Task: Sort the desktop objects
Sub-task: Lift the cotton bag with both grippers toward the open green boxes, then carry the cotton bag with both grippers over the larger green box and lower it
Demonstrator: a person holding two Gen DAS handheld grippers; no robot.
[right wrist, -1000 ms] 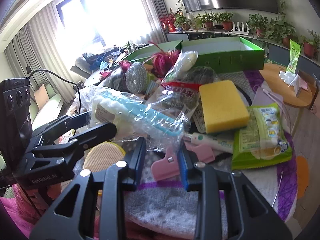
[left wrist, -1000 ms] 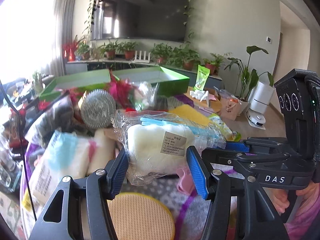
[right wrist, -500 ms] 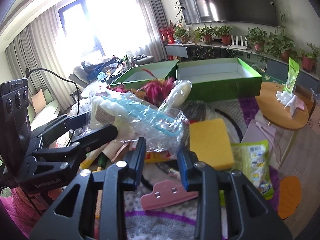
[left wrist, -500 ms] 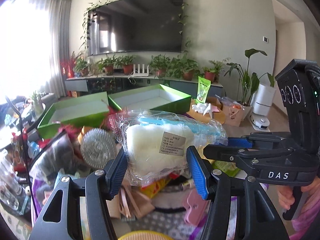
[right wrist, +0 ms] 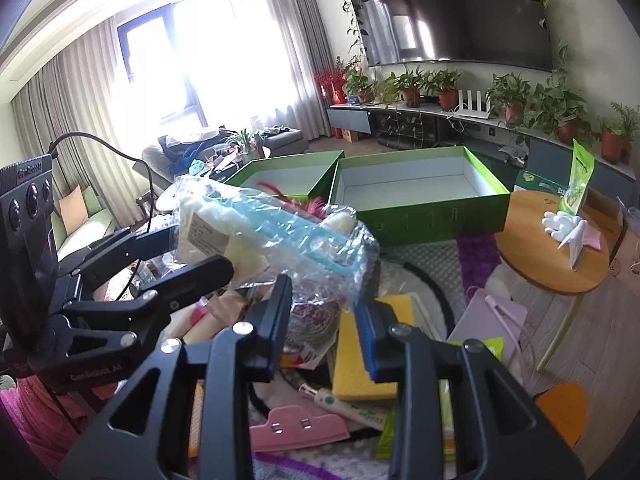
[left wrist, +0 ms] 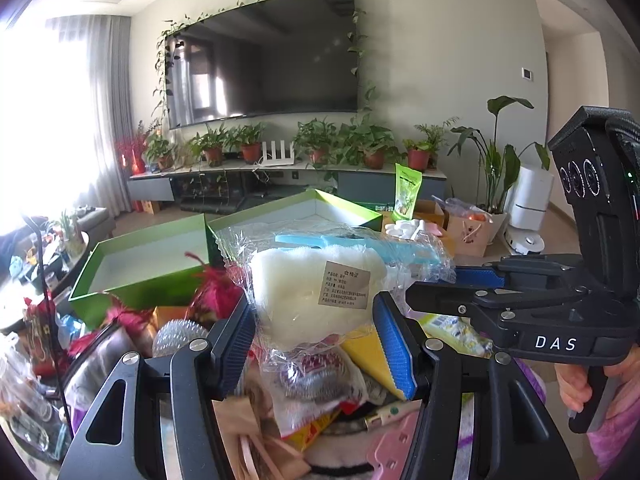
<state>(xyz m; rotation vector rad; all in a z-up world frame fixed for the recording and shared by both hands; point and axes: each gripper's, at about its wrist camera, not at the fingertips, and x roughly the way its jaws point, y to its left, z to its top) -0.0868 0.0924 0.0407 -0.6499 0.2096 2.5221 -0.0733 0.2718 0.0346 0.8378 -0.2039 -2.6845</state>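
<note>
1. Left gripper (left wrist: pixel 320 334) has its blue-padded jaws part-way apart, clamped on the fat white end of a clear plastic packet (left wrist: pixel 320 280); that end carries a small printed label.
2. Right gripper (right wrist: pixel 326 316) is nearly closed, pinching the crumpled, thinner end of the same packet, where a light blue handle (right wrist: pixel 280 236) shows through the film.
3. The packet hangs in the air between the two grippers, clear of the heap underneath.
4. Seen from the left wrist, the right gripper reaches in from the right edge, with a person's hand (left wrist: pixel 572 380) on its grip.
5. Beneath the packet lies a clutter of goods: a yellow sponge (right wrist: pixel 360 364), a pink clip (right wrist: pixel 300 428), a steel scourer in its bag (left wrist: pixel 308 376) and a magenta feathery item (left wrist: pixel 216 292).
6. Beyond the clutter stand two open green boxes (right wrist: pixel 420 196) side by side with white insides; whether anything lies in them cannot be told.
7. To the right is a round wooden side table (right wrist: pixel 552 248); on the far wall hangs a dark television (left wrist: pixel 264 60) above a row of potted plants (left wrist: pixel 340 144).
</note>
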